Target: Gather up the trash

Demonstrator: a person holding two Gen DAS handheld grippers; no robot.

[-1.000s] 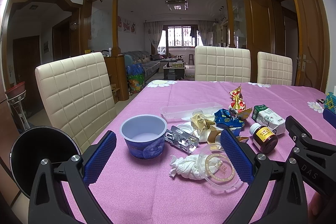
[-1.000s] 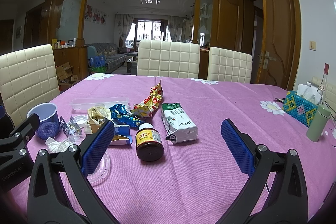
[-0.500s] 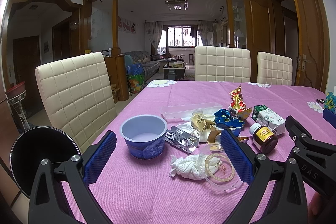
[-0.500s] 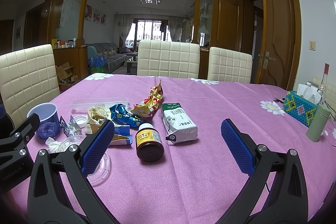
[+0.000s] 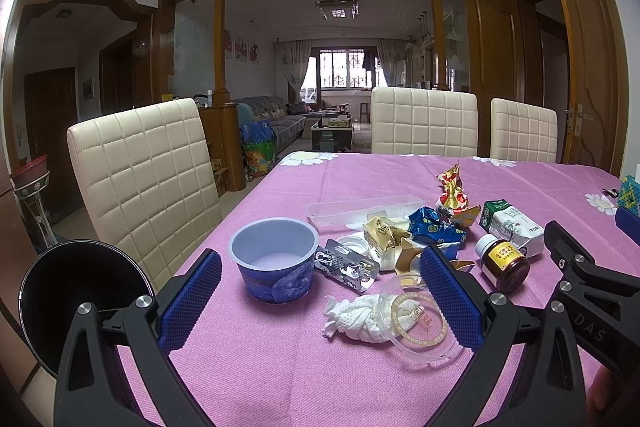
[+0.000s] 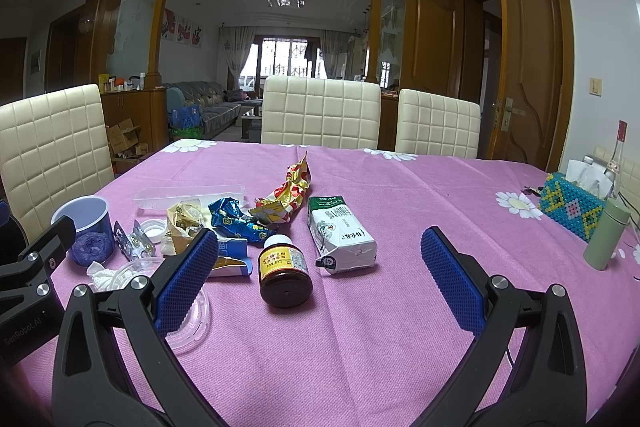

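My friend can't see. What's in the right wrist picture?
The open right claw hovers over a purple tablecloth, facing a brown medicine bottle, a white carton lying flat and crumpled wrappers. Cream chairs stand behind.

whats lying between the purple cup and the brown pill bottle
In the left wrist view, between the purple cup and the brown pill bottle lie a silver blister pack, a white cap and crumpled gold wrappers.

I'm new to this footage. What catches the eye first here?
A heap of trash on the pink tablecloth: a blue cup at the left, crumpled wrappers in the middle, a brown bottle lying nearest. Both tools, left tool and right tool, hover open and empty.
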